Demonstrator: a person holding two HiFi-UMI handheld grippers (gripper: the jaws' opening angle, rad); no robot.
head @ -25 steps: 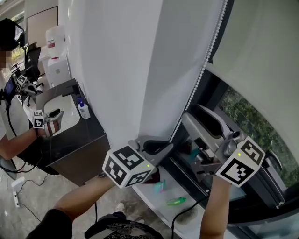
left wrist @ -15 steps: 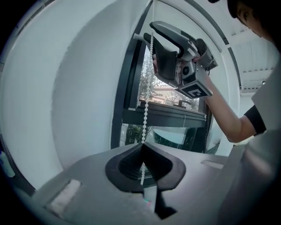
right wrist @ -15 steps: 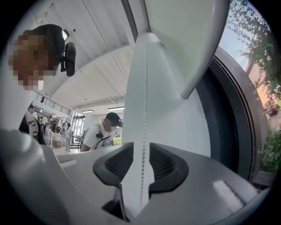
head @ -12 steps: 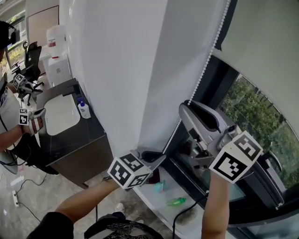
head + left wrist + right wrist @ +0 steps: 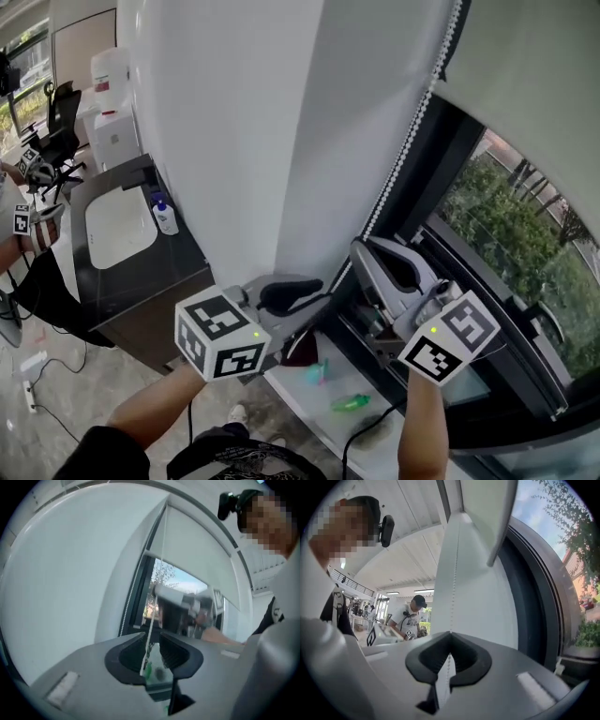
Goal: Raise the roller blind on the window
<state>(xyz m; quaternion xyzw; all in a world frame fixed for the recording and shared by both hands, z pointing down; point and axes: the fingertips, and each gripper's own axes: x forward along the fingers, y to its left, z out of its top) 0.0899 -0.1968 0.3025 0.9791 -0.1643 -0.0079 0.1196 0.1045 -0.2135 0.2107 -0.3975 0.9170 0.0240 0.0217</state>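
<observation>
**Two grippers on the blind's pull chain, one gripping and one loose**

Two handheld grippers sit low beside a tall window (image 5: pixel 511 230), both at the white bead chain (image 5: pixel 405 141) that hangs between a white wall (image 5: pixel 225 141) and the dark window frame. The top of the chain runs out of the head view, and its lower end is hidden behind the grippers.

The right gripper (image 5: pixel 359 255) is the higher of the two. In its own view the right gripper (image 5: pixel 450 637) has its jaw tips pressed together with the bead chain (image 5: pixel 455 573) pinched between them.

The left gripper (image 5: pixel 314 302) is lower and closer to the wall. In its own view the left gripper (image 5: pixel 151 648) has its jaws narrowly apart. The bead chain (image 5: pixel 157 573) passes through that gap, close to the left pad, and is not clamped.

The roller blind (image 5: pixel 534 84) covers only the upper right of the window, with green trees showing through the glass below its hem. Its roller is out of frame. It also appears as a pale sheet in the left gripper view (image 5: pixel 201 559) and the right gripper view (image 5: pixel 487 508).

Small green objects (image 5: pixel 354 404) lie on the sill, too blurred to identify. To the left is a dark counter (image 5: pixel 178 262) with a white basin (image 5: pixel 117 225) and a small bottle (image 5: pixel 166 218). Another person's hand (image 5: pixel 33 230) is cut off at the left edge.
</observation>
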